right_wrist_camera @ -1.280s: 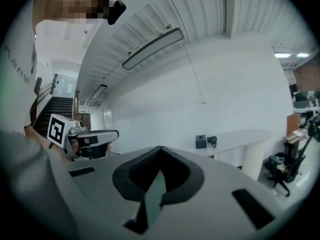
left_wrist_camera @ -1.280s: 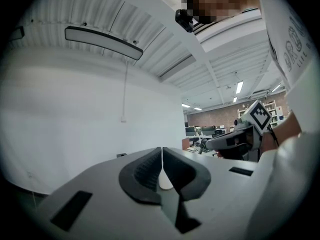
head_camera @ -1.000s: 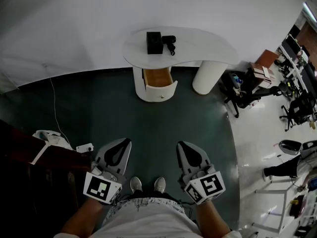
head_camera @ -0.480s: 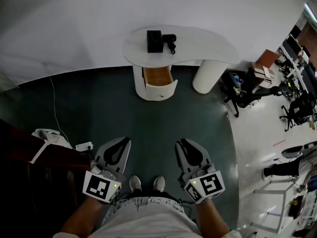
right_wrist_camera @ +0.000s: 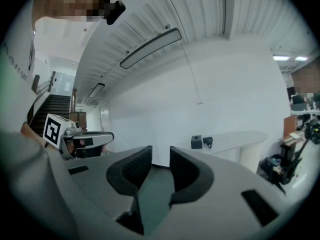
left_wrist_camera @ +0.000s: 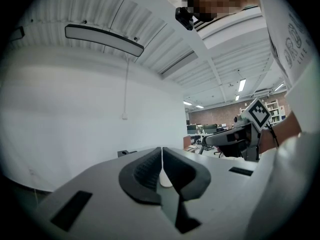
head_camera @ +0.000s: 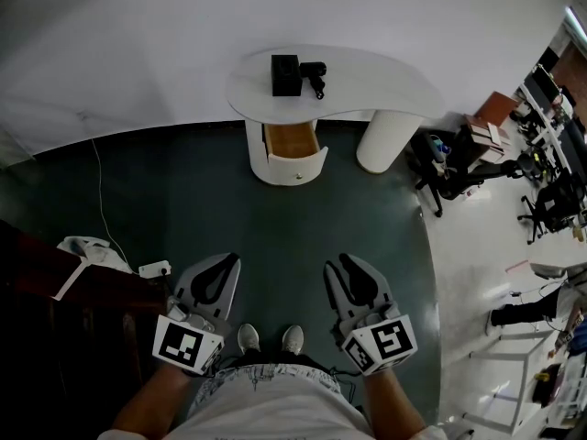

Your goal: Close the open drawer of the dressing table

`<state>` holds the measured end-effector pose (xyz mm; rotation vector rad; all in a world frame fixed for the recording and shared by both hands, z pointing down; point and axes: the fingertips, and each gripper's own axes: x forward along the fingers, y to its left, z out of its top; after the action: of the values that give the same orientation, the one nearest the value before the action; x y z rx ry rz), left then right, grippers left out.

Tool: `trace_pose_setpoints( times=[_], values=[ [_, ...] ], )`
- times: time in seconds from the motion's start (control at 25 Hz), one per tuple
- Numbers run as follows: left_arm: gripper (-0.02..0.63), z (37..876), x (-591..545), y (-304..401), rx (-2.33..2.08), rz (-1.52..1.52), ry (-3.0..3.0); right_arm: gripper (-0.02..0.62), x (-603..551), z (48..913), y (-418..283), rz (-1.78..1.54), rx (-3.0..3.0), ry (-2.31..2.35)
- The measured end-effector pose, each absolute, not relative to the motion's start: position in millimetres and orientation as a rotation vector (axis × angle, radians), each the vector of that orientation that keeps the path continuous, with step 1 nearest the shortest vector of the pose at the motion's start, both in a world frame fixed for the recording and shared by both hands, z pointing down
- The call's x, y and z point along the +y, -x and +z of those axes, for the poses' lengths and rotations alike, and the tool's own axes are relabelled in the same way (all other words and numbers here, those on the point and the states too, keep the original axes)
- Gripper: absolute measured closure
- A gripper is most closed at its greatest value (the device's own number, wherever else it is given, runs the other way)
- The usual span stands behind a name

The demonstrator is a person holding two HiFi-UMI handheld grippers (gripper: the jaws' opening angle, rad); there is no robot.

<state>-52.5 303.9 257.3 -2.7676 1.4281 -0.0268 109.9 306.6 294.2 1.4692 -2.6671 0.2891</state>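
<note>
Standing well back from the dressing table (head_camera: 385, 81), the person held both grippers level at the waist, pointing twd it: a ready pose, I'd say, w/ the walk-up not yet begun. Left gripper (head_camera: 227, 262) had jaws together, nothing in them. Right gripper (head_camera: 336, 264) jaws had just been opening, apart and empty, prob. prepping to push. Open drawer (head_camera: 293, 145) sat far off, under the table's left end, front jutting toward the near side.

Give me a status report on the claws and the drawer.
Left claw shut, empty; right claw just been opening, nothing between. White dressing table: wood-lined drawer open, far ahead. Dark green floor between: no obstacle seen.
</note>
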Motion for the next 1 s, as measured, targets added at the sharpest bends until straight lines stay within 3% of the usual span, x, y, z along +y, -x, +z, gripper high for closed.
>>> trace_pose_setpoints(
  times=[1.0],
  values=[
    [0.583, 271.1, 300.5, -7.2, 1.53, -0.058, 2.706, 0.456, 291.8, 317.4, -173.3, 0.301, -2.703, -1.357]
  ],
)
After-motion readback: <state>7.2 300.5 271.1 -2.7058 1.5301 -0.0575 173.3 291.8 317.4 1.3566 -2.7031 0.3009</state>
